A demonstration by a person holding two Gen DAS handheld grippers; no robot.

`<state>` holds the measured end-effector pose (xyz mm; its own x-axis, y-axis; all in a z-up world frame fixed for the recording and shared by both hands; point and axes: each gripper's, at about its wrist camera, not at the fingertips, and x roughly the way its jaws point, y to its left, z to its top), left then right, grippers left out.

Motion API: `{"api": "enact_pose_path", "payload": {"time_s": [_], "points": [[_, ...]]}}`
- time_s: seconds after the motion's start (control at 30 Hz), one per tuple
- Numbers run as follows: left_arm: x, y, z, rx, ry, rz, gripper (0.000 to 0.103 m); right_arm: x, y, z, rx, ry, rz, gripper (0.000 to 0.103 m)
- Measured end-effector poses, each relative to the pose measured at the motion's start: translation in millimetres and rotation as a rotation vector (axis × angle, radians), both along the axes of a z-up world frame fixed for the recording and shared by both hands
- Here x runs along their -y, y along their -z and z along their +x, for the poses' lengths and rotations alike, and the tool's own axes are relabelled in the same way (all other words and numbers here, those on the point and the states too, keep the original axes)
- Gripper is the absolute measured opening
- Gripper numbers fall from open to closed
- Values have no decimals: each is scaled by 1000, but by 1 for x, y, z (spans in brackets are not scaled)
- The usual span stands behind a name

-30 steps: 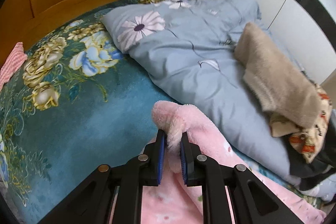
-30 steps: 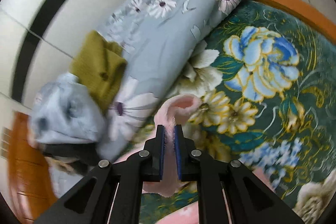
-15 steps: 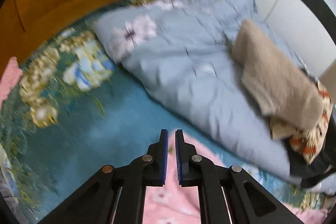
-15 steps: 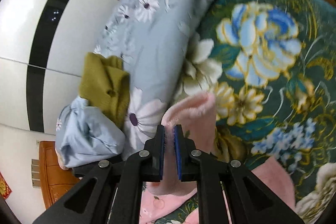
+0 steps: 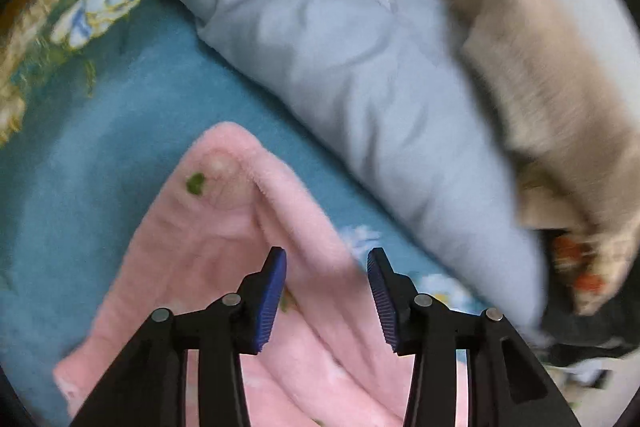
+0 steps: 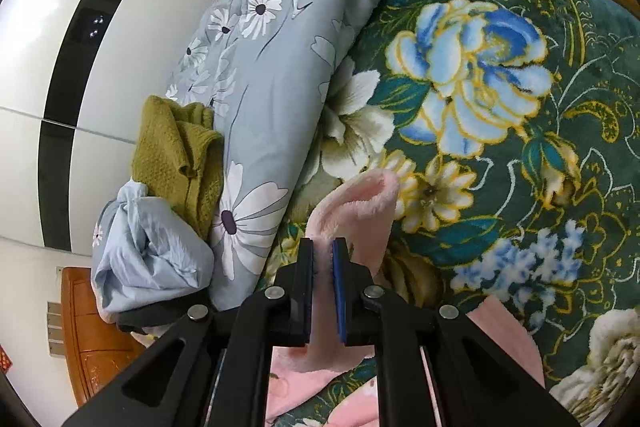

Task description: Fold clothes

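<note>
A fluffy pink garment (image 5: 224, 243) lies on the teal floral bedspread (image 5: 100, 131) in the left wrist view, one corner pointing away from me. My left gripper (image 5: 327, 267) is open and empty just above it, jaws wide apart. In the right wrist view my right gripper (image 6: 323, 255) is shut on a raised fold of the same pink garment (image 6: 360, 211), holding it up above the bedspread (image 6: 500, 115).
A rolled grey-blue flowered quilt (image 5: 340, 39) lies along the bed; it also shows in the right wrist view (image 6: 280, 67). A beige knit (image 5: 548, 83) lies on it. An olive knit (image 6: 176, 155) and a bundled blue cloth (image 6: 148, 247) lie beside the white wardrobe (image 6: 60, 39).
My left gripper has let go of the pink garment and opened wide; the garment's corner now lies on the bedspread. My right gripper stays shut on its fold.
</note>
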<state>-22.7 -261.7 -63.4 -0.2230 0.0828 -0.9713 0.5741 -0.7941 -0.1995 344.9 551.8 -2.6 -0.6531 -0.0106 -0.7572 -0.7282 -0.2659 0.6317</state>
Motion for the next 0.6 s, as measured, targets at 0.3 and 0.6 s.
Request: {"api": "enact_pose_path", "payload": {"time_s": [0.3,0.6], "points": [[2,-25,35,-48,-43,48,5,13,-28,23,-69,-45,6,9],[45,-73,30,-146,-74,133,5,-5,-59,50,-193,29,-59,9]]}}
